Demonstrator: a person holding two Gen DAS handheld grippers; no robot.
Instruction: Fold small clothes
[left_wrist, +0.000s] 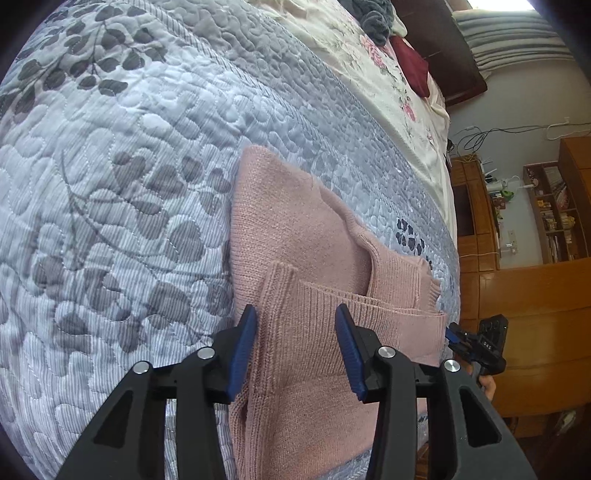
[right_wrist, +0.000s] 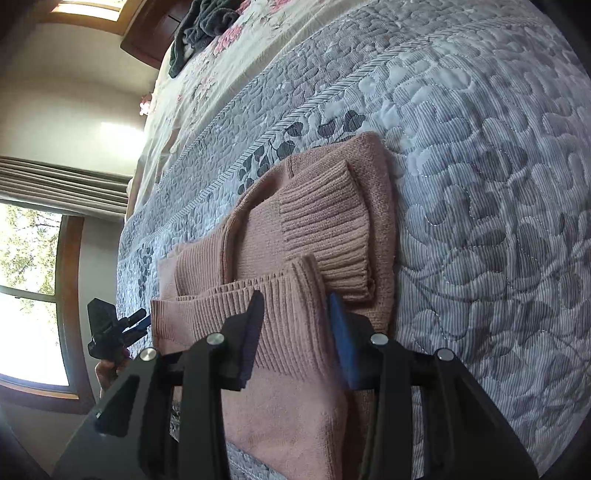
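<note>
The folded pink knitted sweater (left_wrist: 317, 258) lies at the quilted grey bedspread's (left_wrist: 129, 184) near edge, beneath both grippers, left (left_wrist: 297, 354) and right (right_wrist: 297, 339), fingers spread apart.

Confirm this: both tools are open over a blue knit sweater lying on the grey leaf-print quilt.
One thing is wrong: the sweater is pink, not blue, as the left wrist view shows. The left tool and right tool are open over it on the quilt.
</note>
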